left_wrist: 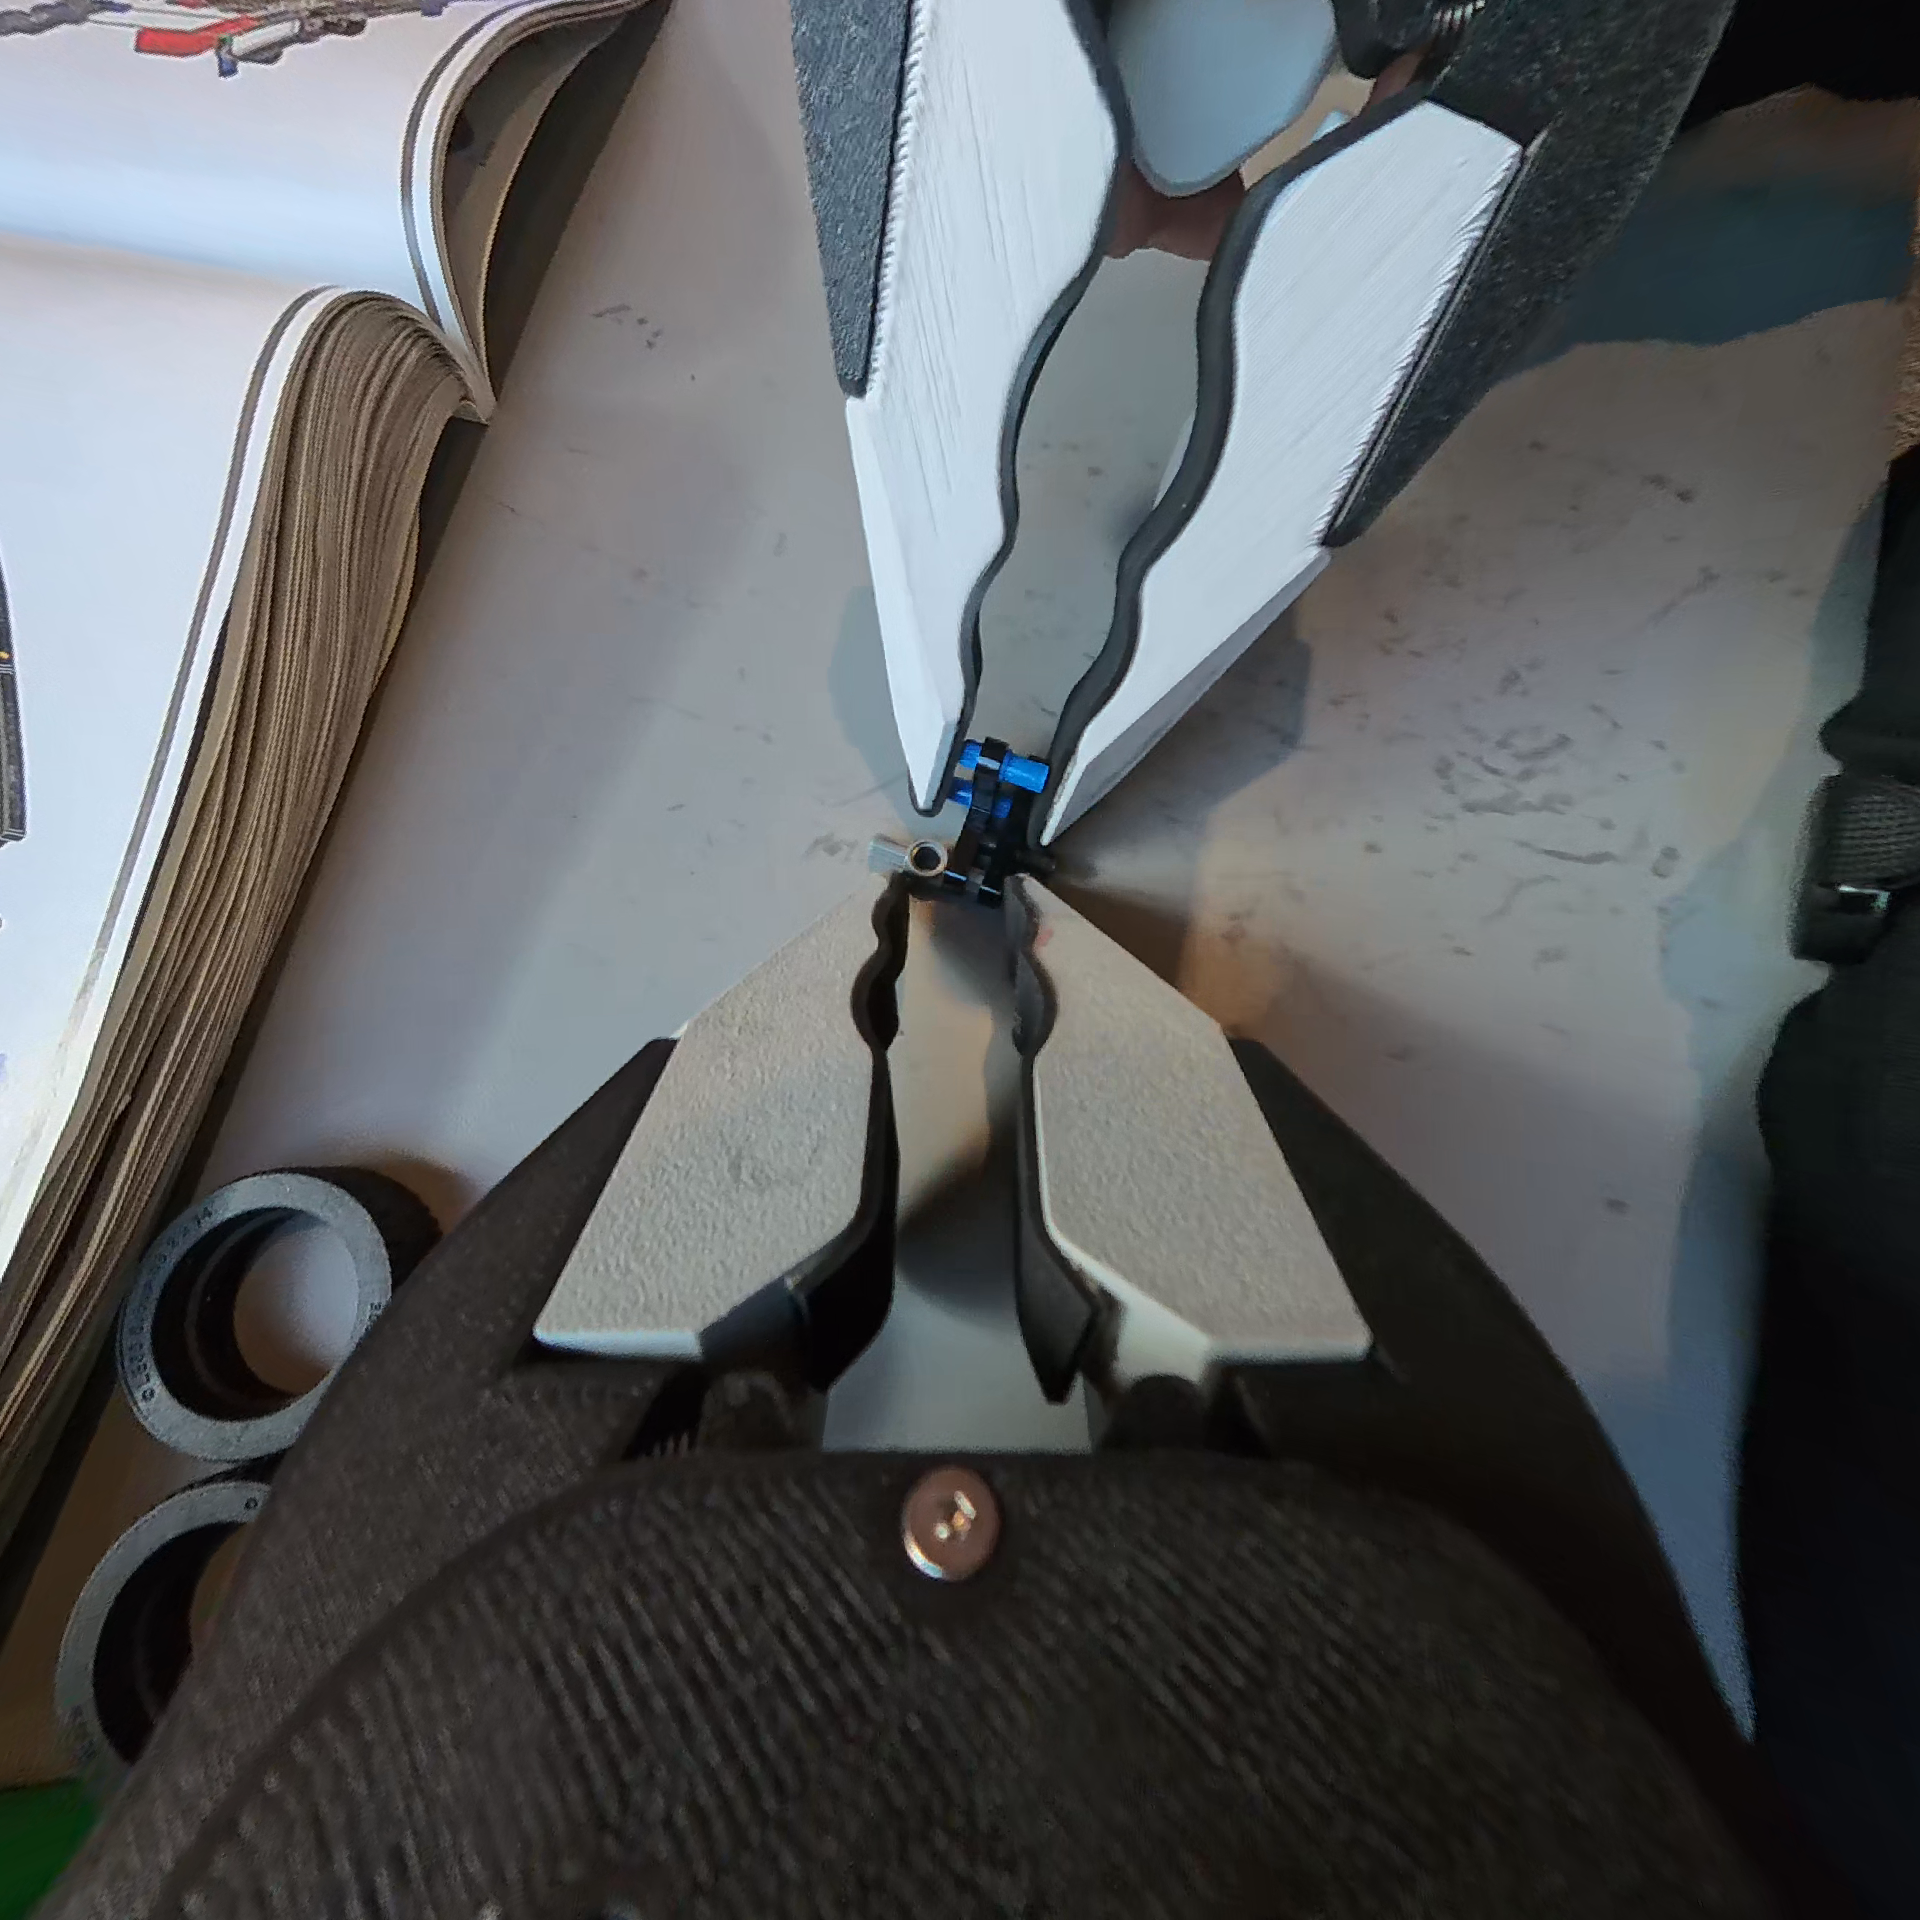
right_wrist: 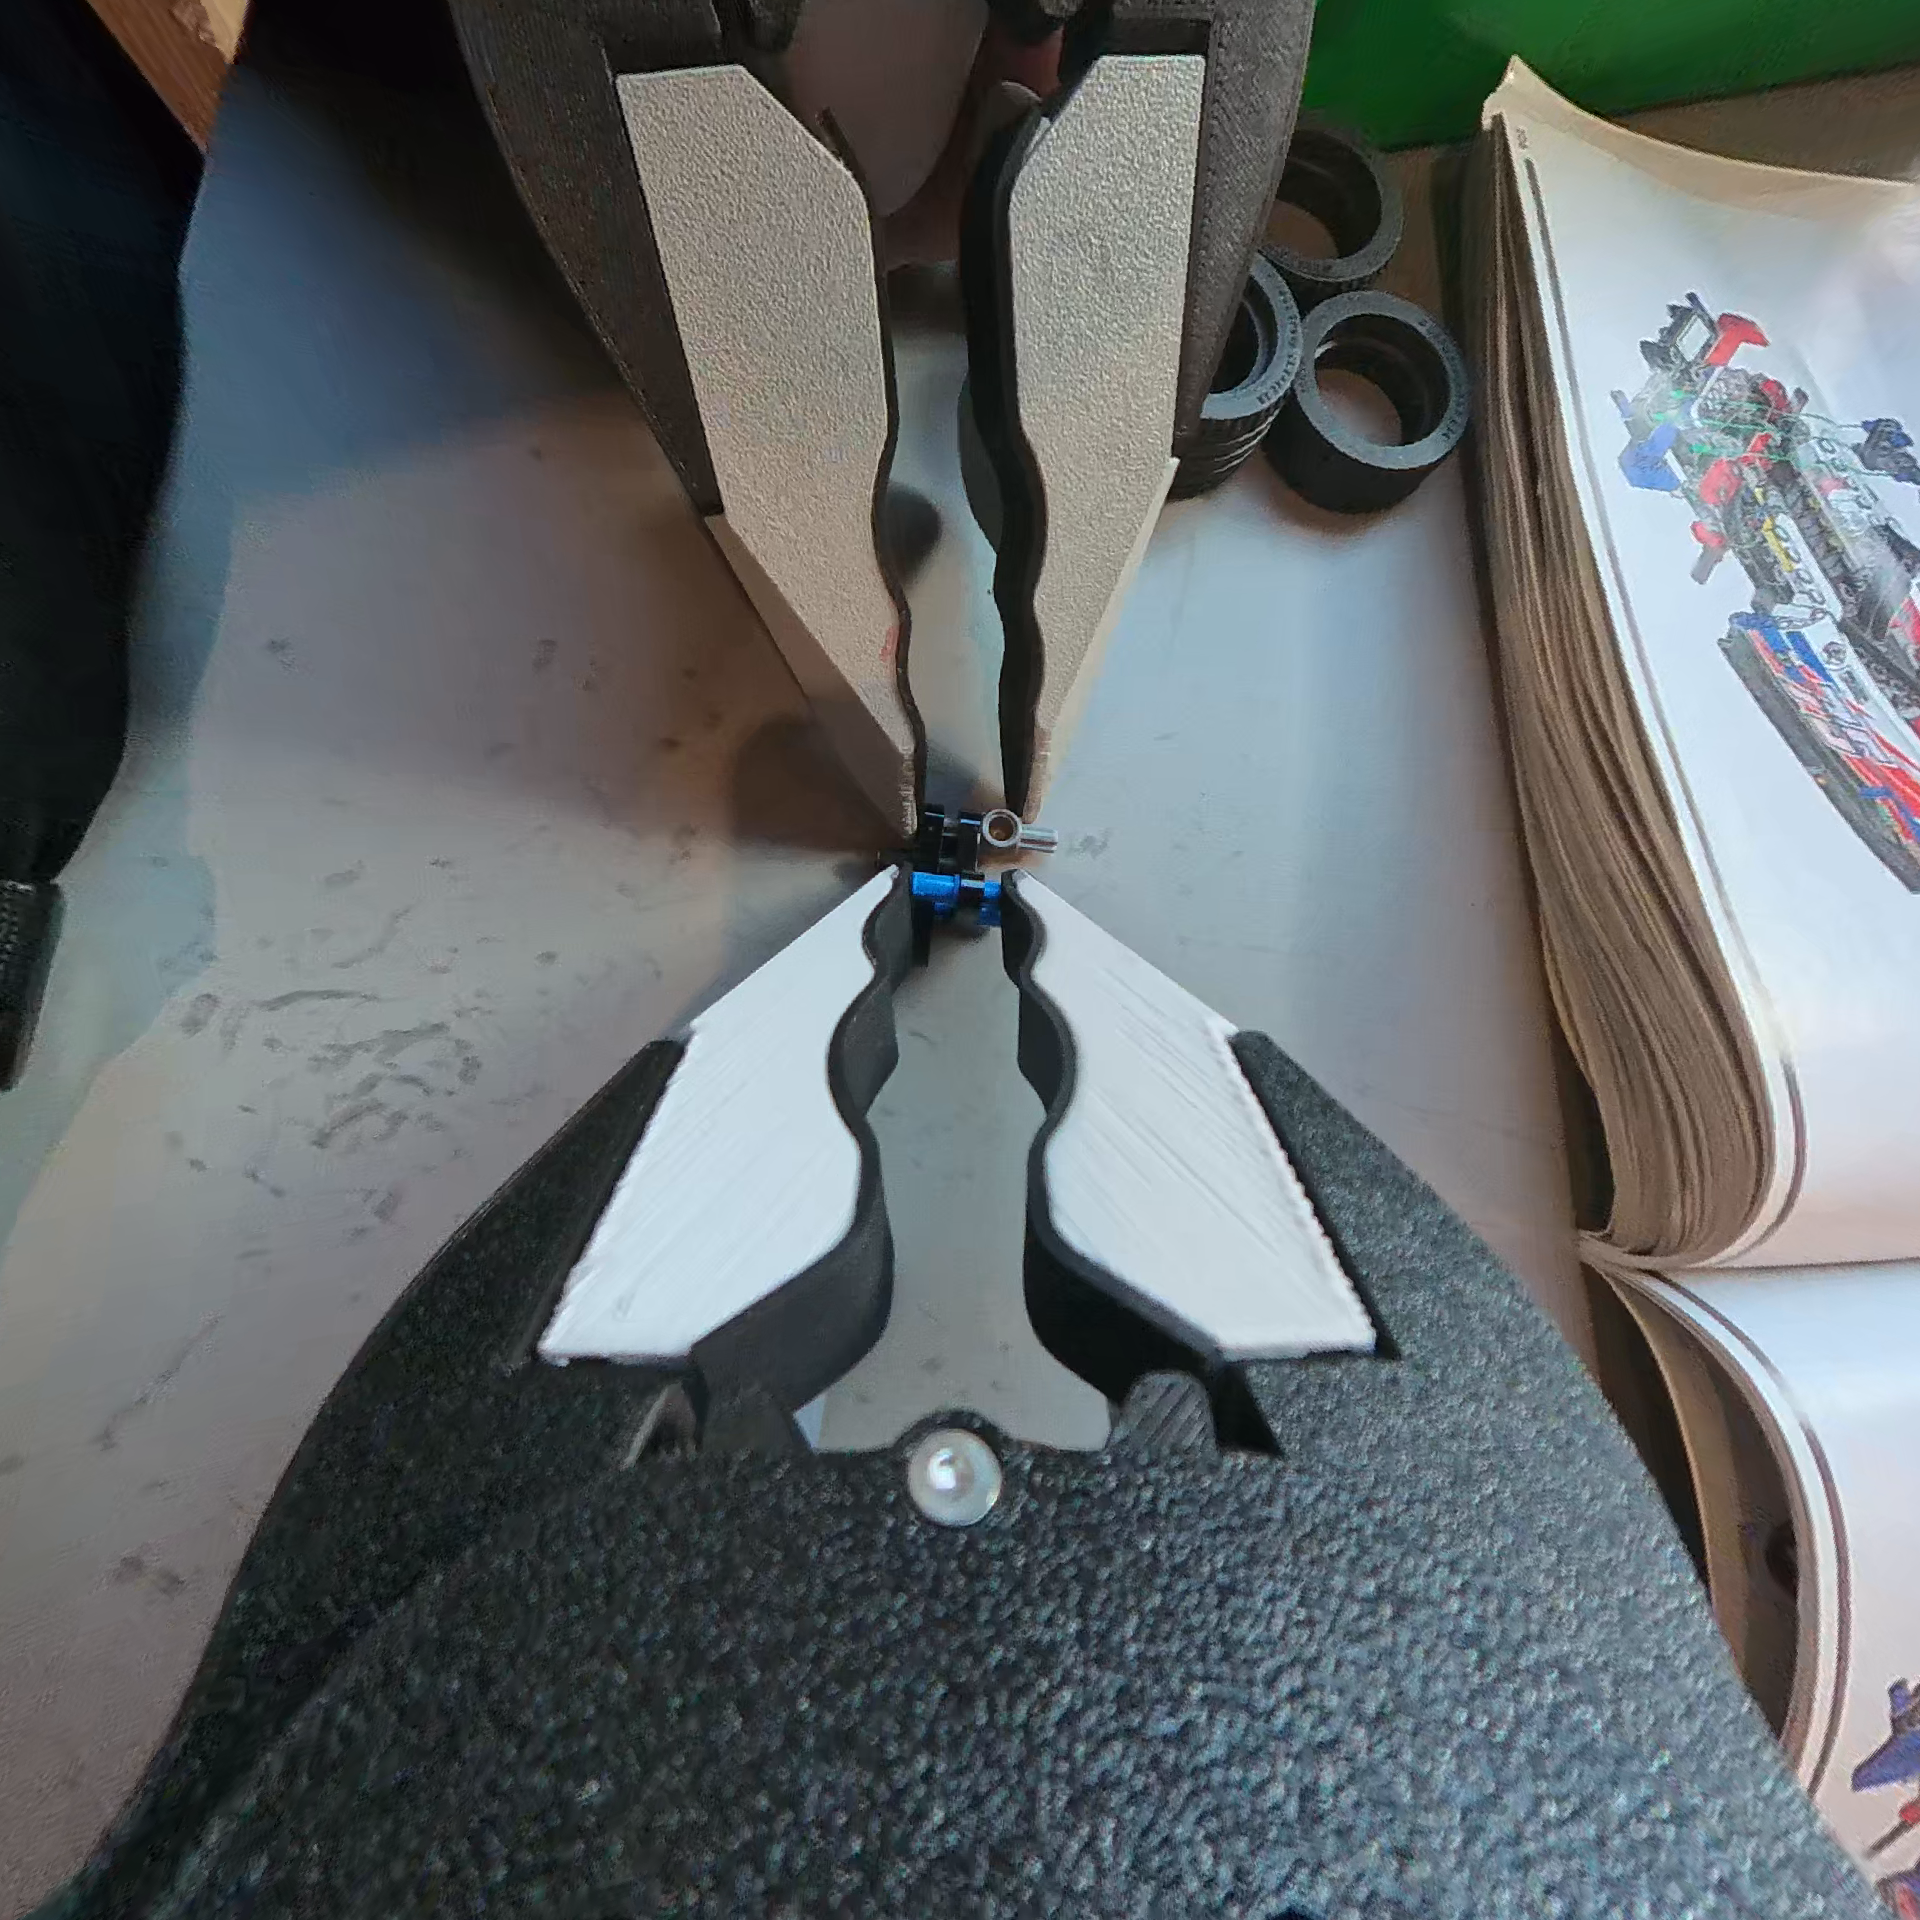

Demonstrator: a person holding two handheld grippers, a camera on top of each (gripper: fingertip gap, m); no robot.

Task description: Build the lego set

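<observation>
A small lego assembly hangs between both grippers above the table. It is made of a black piece, a grey connector and a blue pin. My left gripper, with grey fingers, is shut on the black piece next to the grey connector; it enters the right wrist view from the top. My right gripper, with white fingers, is shut on the blue pin, tip to tip with the left; it enters the left wrist view from the top. I cannot tell whether the pin is fully seated in the black piece.
An open instruction booklet lies at the table's side. Several black tyres sit beside it. A green object is behind them. A person's dark clothing borders the scuffed white table. Less than 4 cm separates the two grippers' tips. My left gripper's tips are some 20 centimeters from the green object.
</observation>
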